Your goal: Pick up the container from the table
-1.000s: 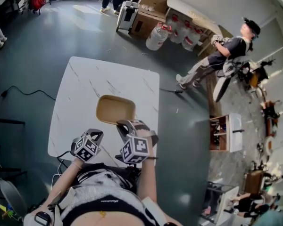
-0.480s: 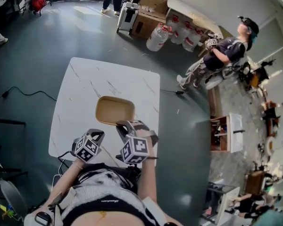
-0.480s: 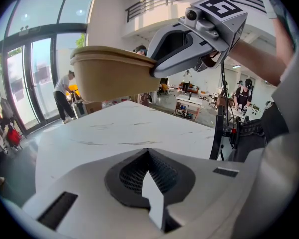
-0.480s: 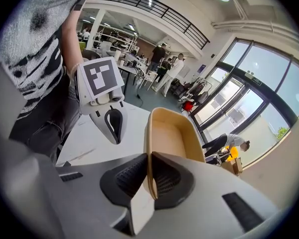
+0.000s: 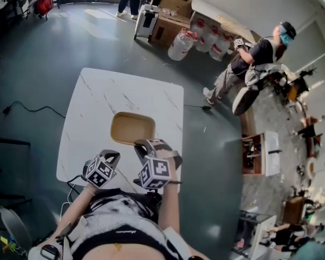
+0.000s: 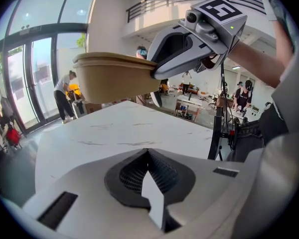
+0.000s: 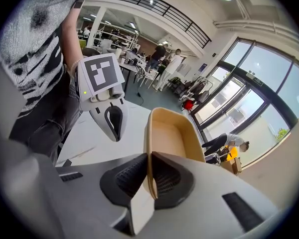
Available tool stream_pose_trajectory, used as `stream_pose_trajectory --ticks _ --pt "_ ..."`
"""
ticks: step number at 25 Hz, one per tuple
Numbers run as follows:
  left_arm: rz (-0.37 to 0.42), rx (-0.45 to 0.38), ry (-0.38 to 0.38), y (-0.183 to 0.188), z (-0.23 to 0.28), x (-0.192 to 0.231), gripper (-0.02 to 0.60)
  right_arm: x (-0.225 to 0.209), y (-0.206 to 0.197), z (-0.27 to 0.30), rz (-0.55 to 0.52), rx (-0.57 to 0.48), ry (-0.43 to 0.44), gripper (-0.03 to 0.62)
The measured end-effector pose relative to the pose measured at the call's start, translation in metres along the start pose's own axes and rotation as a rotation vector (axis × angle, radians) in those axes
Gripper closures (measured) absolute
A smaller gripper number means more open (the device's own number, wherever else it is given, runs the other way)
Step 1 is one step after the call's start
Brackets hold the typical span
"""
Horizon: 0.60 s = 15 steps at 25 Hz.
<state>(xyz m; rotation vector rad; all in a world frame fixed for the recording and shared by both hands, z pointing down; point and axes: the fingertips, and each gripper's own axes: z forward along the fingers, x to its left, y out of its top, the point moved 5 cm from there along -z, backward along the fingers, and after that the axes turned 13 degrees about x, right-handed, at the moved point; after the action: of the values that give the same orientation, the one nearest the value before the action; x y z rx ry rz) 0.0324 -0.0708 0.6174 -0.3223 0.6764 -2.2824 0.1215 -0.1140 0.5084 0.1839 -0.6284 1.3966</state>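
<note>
Container (image 5: 132, 128): tan, open-topped, empty. Hanging over the middle of the white marbled surface (image 5: 95, 99) and judged lifted clear of it, going by the gap under the base in the left gripper view. Roughly level there.

Held at its 6 o'clock rim by the right gripper (image 5: 144, 144). Fingers (image 7: 131, 175) closed on the near wall, one inside and one outside, pinching the thin wall between them.

Left gripper (image 5: 111, 155) at 7 o'clock of the container, apart from it, over the near edge of the surface. Fingers (image 6: 133, 169) pressed together on nothing.

Step judged: pick-up essentially made, lift in hand. Next move judged to call for keeping the pinch firm and raising steadily with the base level. Risk noted: single-edge hold on a thin wall, liable to let the 12 o'clock end sag or the rim flex. No call seen for the left gripper, unless for support under that far end.
</note>
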Motion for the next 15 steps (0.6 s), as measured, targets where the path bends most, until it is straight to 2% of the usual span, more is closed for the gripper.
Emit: stream_pose_trajectory --ticks 15 --pt "-0.001 -0.008 -0.004 0.0026 -0.0022 -0.0019 0.581 0.004 0.0003 -0.0005 -0.005 -0.002 0.015 0.56"
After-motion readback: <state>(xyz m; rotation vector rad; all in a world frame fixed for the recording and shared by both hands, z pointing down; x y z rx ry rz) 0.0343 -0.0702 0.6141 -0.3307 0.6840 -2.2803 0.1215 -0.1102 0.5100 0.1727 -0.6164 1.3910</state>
